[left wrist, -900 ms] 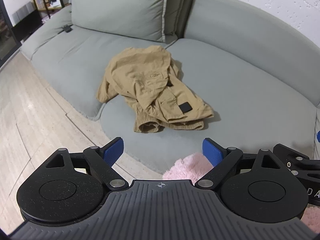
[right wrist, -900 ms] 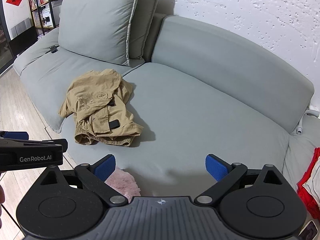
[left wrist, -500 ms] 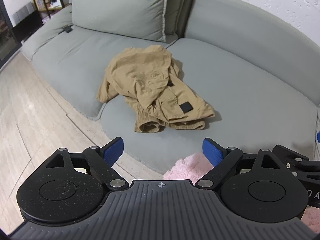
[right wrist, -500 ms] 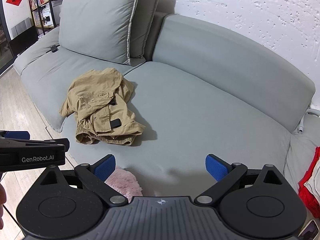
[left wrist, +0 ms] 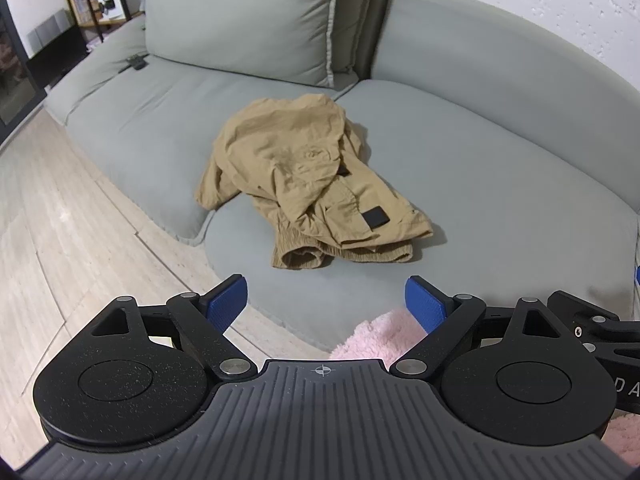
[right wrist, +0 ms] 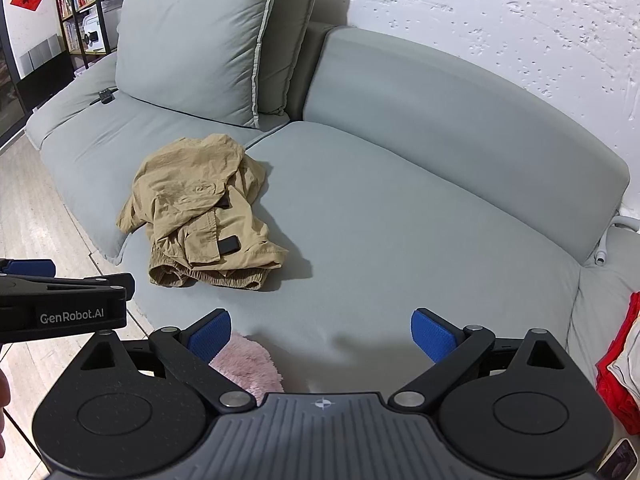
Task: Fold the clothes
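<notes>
Nothing moved; both grippers' fingers (left wrist: 424, 304) wide, empty; khaki shorts (left wrist: 316, 184) on grey sofa (right wrist: 400, 220)

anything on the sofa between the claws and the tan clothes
Nothing visible. Bare grey sofa cushion lies between both open claws, left claw and right claw, and the crumpled tan clothes. The pink fluffy thing sits nearer, below the claws.

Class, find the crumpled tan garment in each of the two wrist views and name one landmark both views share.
Left wrist view: the tan garment lies on the sofa seat, centre of the picture, above the open gripper fingers.
Right wrist view: the tan garment lies on the same seat, left of centre.
Shared landmark: the big grey cushion leaning behind the garment.
</notes>
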### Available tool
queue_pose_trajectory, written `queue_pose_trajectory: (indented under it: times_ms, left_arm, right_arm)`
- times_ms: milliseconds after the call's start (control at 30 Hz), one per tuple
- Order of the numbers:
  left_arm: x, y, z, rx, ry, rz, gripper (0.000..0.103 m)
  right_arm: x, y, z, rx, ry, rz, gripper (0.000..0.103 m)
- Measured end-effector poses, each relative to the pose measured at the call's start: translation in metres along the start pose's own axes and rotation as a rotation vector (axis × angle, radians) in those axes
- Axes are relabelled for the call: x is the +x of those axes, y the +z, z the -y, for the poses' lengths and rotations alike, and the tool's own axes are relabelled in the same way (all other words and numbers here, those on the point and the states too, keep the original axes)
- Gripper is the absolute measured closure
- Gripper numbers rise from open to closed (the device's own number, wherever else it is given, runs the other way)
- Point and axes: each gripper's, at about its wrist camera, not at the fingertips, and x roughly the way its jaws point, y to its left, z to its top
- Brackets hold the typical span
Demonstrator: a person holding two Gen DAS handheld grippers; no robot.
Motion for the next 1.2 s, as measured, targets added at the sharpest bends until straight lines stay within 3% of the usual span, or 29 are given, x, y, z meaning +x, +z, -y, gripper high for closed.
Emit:
queue_pose_trajectory:
  times_ms: [1200]
  left_arm:
    - [0.0029,-0.0047,-0.0043,0.002,0.011,-0.012,0.013]
  right_arm:
    - [0.0057,0.0015,-0.0026,-0.002,-0.002,0.0,0.006]
